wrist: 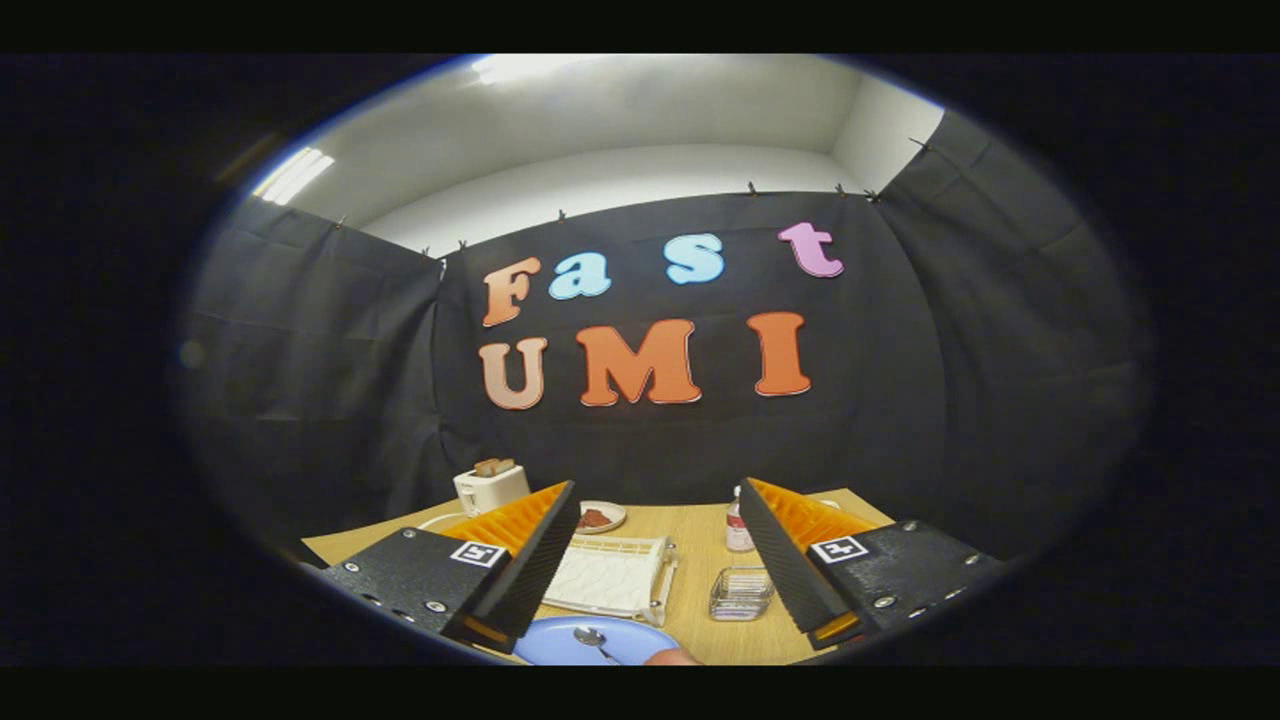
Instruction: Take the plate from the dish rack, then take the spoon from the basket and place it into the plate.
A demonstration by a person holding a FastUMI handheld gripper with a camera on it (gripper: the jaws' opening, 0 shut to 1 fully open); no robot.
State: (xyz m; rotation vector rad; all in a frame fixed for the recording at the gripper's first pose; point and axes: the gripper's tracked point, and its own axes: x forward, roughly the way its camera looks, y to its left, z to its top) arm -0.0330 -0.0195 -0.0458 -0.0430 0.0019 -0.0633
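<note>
Spoon [592, 640] on blue plate [560, 645], gripper [660, 560] open

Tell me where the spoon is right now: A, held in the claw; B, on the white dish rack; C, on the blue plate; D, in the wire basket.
C: the spoon lies on the blue plate, below the open claw, which holds nothing.

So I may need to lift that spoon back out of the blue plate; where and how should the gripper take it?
Probably by the handle. The spoon lies flat in the blue plate, bowl toward the dish rack, handle running back toward the open gripper. Come from above, fingers straddling the thin handle crosswise.
</note>
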